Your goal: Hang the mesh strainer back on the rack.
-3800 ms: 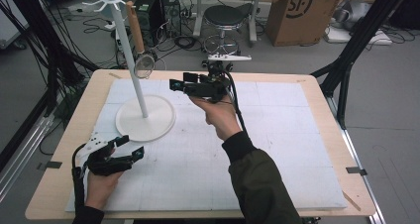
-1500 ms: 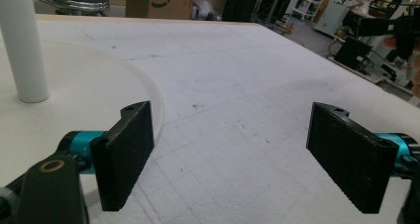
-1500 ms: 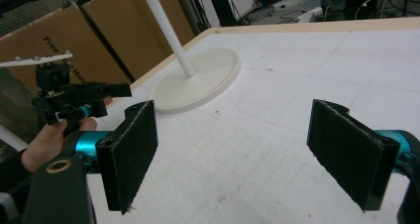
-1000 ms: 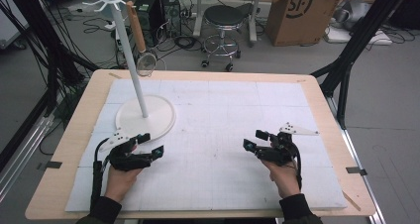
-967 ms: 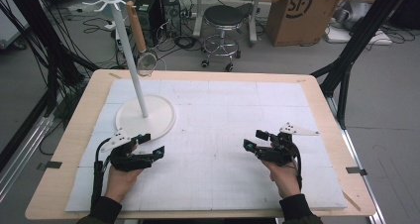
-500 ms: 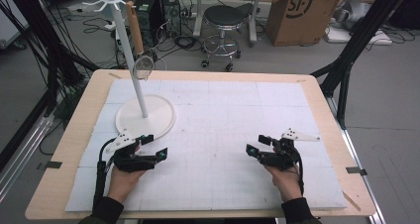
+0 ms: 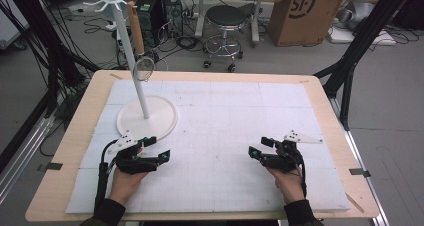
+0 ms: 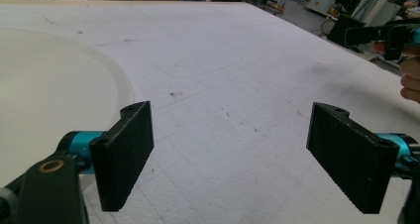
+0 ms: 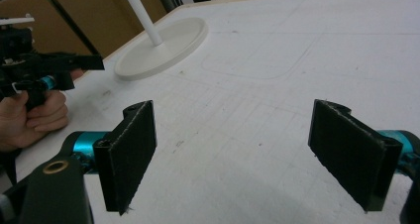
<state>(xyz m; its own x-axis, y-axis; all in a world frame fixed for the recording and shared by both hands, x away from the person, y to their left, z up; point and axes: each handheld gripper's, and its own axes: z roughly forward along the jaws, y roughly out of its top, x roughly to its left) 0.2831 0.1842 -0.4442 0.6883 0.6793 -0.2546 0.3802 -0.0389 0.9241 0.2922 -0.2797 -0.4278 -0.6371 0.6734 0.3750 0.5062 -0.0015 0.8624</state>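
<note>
Beyond the desk (image 7: 90, 106), on the floor: black stool (image 7: 228, 17), cardboard box (image 7: 300, 11), tangled cables (image 7: 180, 38).

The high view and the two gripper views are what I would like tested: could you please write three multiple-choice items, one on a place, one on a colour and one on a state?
1. Where does the white stand sit on the table?
A. far left part
B. near right corner
C. dead centre

2. What colour is the mat that covers the table?
A. green
B. white
C. black

3. How do the left tongs and right tongs stand?
A. both shut on a cup
B. one open, one shut
C. both open and empty

Answers:
1 A, since the stand's round base lies far left, ahead of the left tongs.
2 B, as the mat is white in all three views.
3 C, as each gripper view shows wide-apart jaws with bare mat between.
</note>
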